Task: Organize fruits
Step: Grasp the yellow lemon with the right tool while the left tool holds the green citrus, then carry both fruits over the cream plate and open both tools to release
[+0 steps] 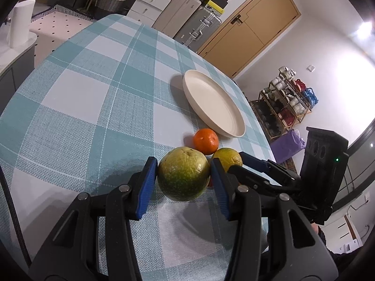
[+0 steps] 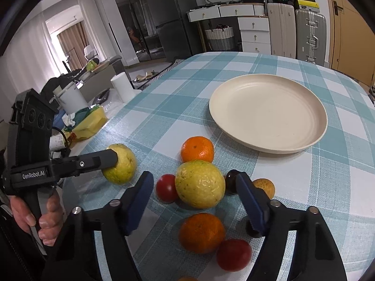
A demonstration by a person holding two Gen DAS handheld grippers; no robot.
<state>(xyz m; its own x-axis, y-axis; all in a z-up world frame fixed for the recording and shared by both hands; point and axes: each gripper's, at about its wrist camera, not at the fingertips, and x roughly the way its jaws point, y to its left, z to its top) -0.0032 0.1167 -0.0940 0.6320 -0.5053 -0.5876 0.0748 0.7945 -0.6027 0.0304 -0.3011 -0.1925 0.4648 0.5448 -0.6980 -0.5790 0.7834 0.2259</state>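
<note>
My left gripper [image 1: 183,175] is shut on a green-yellow citrus fruit [image 1: 183,174], held just above the checked tablecloth; it also shows in the right wrist view [image 2: 120,164]. My right gripper [image 2: 194,187] is open around a second yellow-green citrus [image 2: 200,184], not touching it. Around it lie an orange [image 2: 197,149], a red tomato [image 2: 166,188], a dark plum [image 2: 230,181], another orange [image 2: 202,232] and a second tomato [image 2: 234,254]. An empty cream plate [image 2: 268,114] sits beyond the fruit; it also shows in the left wrist view [image 1: 212,103].
A small orange-brown fruit [image 2: 264,187] lies behind my right finger. The table edge runs along the left, with a white paper roll [image 2: 121,85] and clutter on a side counter. Suitcases and drawers stand behind the table.
</note>
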